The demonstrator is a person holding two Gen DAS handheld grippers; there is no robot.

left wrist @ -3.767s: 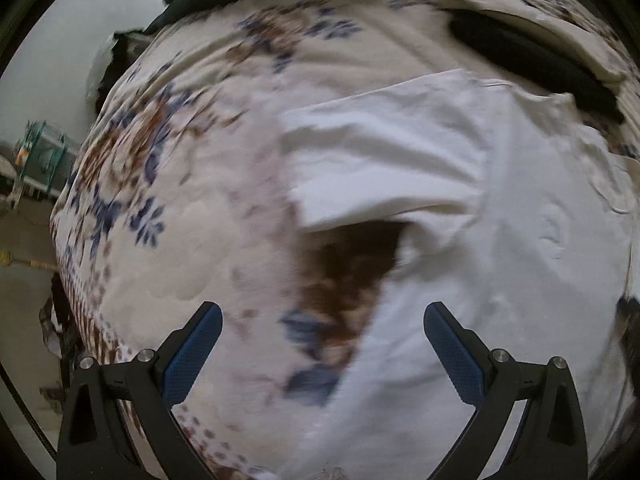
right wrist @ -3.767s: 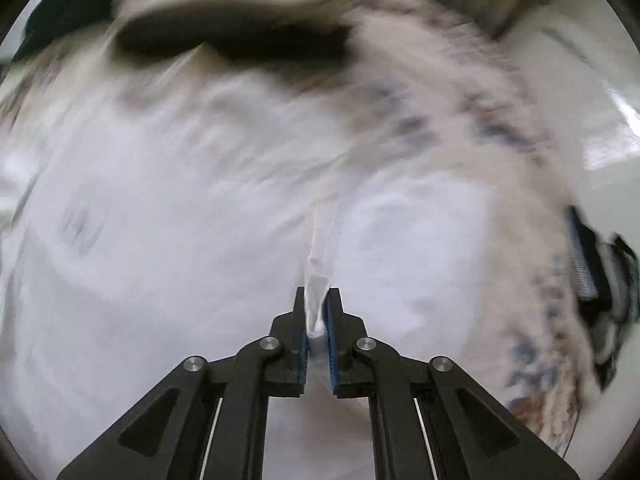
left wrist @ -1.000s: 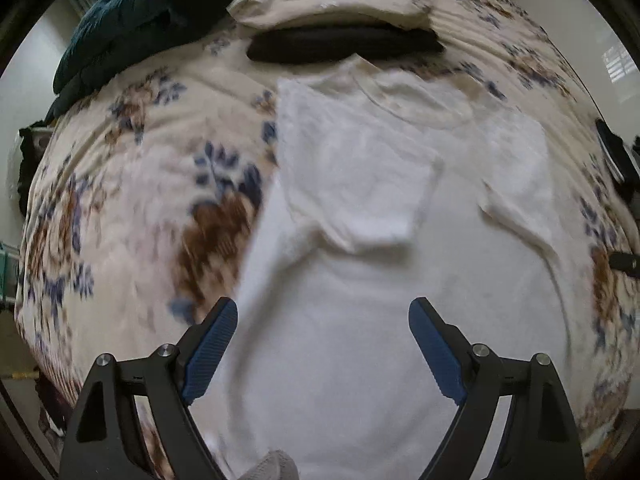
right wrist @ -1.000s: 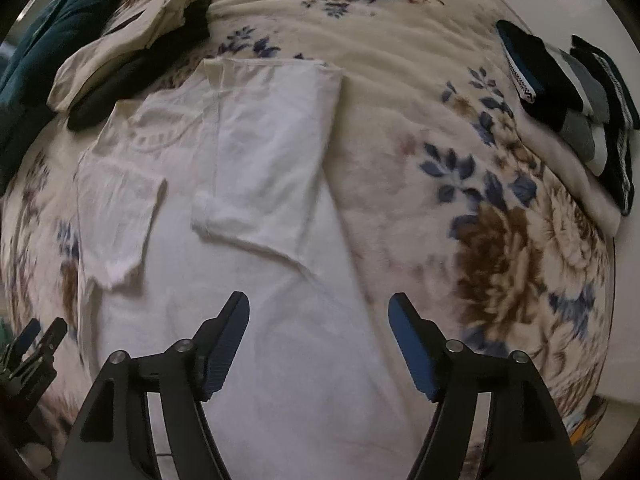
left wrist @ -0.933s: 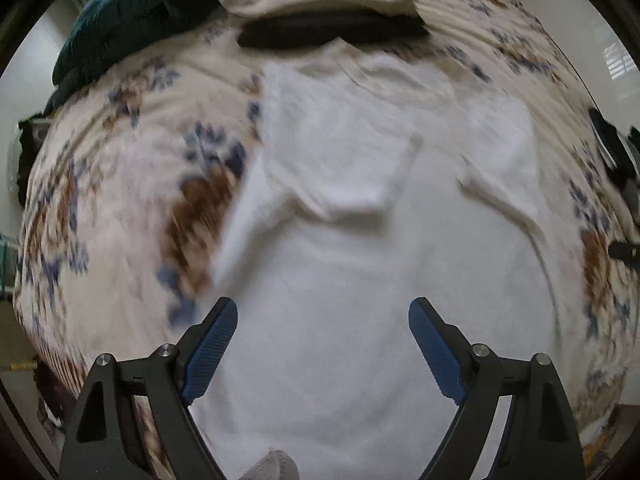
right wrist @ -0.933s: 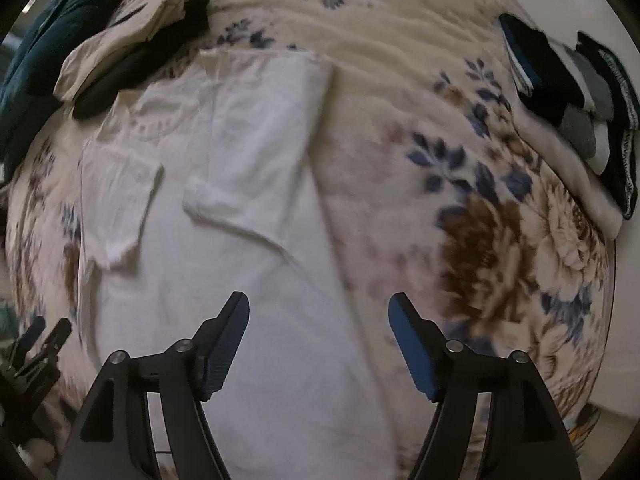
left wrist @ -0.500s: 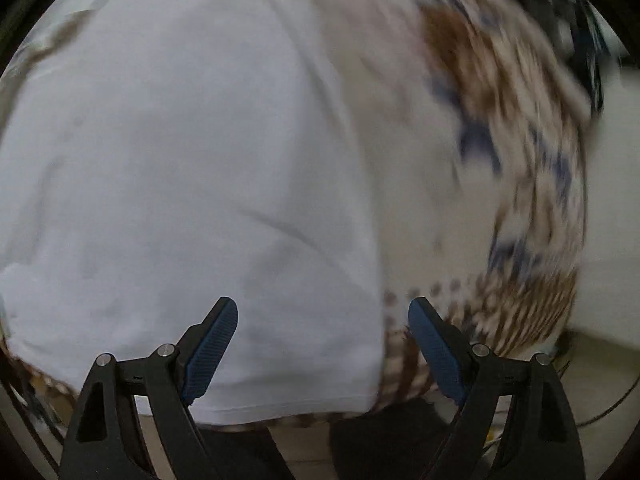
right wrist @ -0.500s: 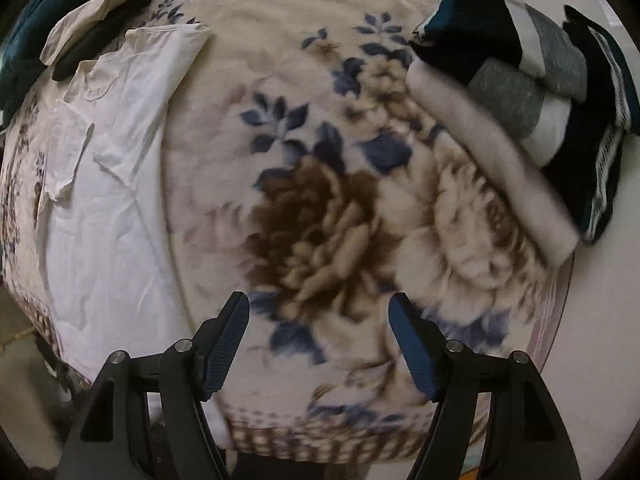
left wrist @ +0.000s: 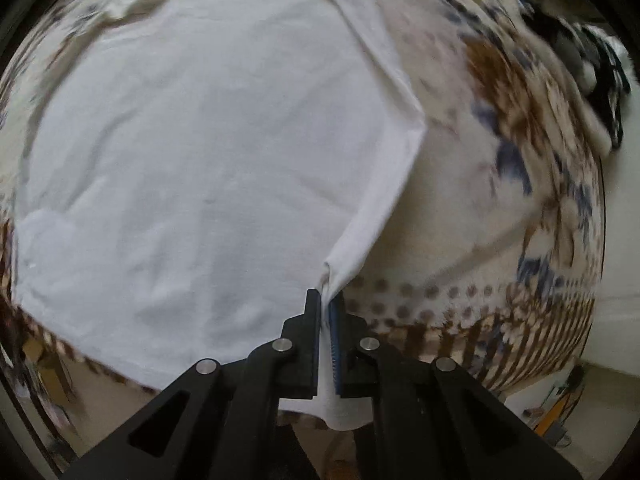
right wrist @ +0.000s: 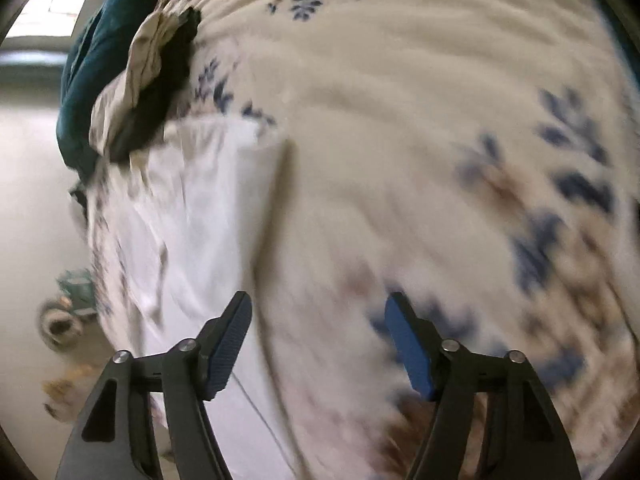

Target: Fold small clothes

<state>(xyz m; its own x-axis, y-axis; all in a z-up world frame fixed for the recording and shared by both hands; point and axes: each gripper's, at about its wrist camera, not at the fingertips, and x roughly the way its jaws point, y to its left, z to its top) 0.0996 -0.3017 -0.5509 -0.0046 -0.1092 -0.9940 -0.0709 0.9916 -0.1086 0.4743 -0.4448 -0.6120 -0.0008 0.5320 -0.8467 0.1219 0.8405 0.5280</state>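
Note:
A white T-shirt [left wrist: 200,140] lies spread on a floral blanket [left wrist: 500,220], both sleeves folded in over its body. My left gripper [left wrist: 325,300] is shut on the shirt's lower right hem corner, and the cloth rises in a ridge from the jaws. In the right wrist view the same shirt [right wrist: 200,216] runs along the left, blurred. My right gripper [right wrist: 318,320] is open and empty, over the blanket [right wrist: 420,140] just right of the shirt's edge.
Folded dark and striped clothes [left wrist: 592,64] sit at the bed's far right. A beige and black garment pile [right wrist: 156,76] and a teal cushion [right wrist: 84,80] lie beyond the shirt's collar end. The bed edge and floor [left wrist: 600,360] are close below.
My left gripper has closed on the shirt's hem corner; it was open half a second ago. My right gripper has swung from the folded pile towards the shirt's side.

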